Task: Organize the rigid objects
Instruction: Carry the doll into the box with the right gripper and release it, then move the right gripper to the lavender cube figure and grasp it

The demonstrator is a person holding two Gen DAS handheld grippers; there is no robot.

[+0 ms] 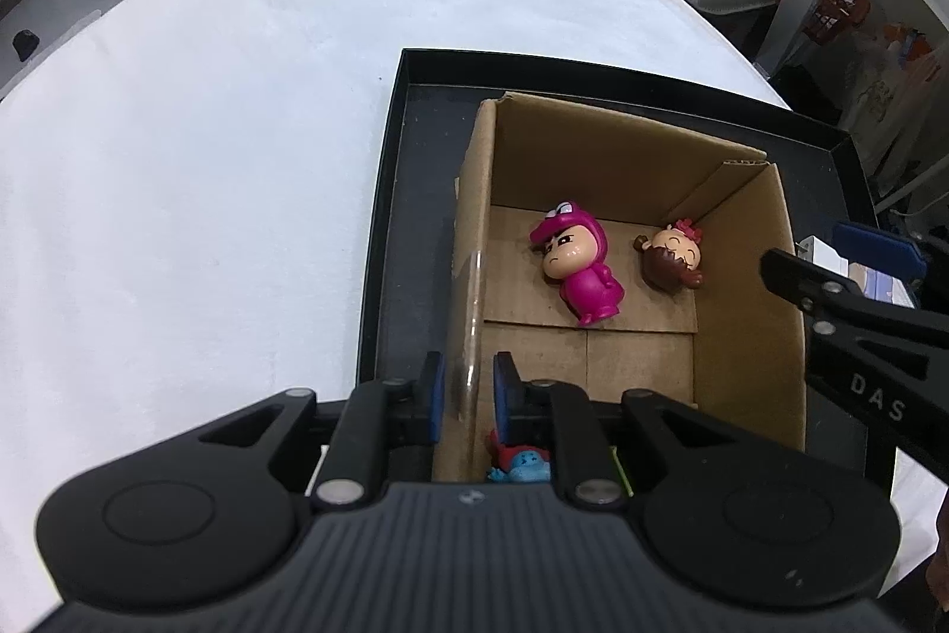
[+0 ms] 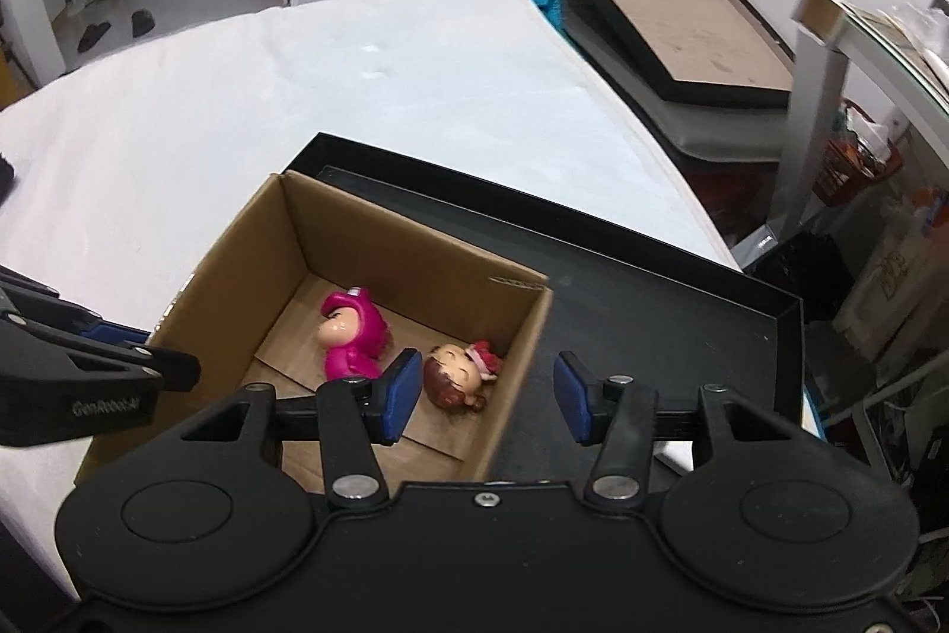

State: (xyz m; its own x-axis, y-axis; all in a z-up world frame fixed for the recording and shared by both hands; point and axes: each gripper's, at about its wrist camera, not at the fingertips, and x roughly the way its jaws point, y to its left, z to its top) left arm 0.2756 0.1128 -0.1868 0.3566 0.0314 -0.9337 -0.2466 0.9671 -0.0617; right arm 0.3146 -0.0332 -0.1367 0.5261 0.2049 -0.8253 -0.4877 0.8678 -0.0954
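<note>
An open cardboard box (image 1: 629,146) stands in a shallow black tray (image 1: 385,218) on a white table. On the box floor lie a pink-suited figurine (image 1: 578,265) and a brown-haired girl figurine (image 1: 670,259). A blue and red figurine (image 1: 522,461) shows partly under my left gripper (image 1: 468,387), which is shut on the box's near left wall, one pad on each side. My right gripper (image 2: 487,375) is open above the box's right wall (image 2: 522,336), with the girl figurine (image 2: 459,375) just beside its left pad and nothing held. The pink figurine (image 2: 350,336) lies further left.
The white table (image 1: 207,129) spreads left of and behind the tray. A dark framed board (image 2: 682,40) lies on a seat off the table's right side. Shelves and clutter (image 2: 860,158) stand further right. The tray floor (image 2: 652,289) right of the box is bare.
</note>
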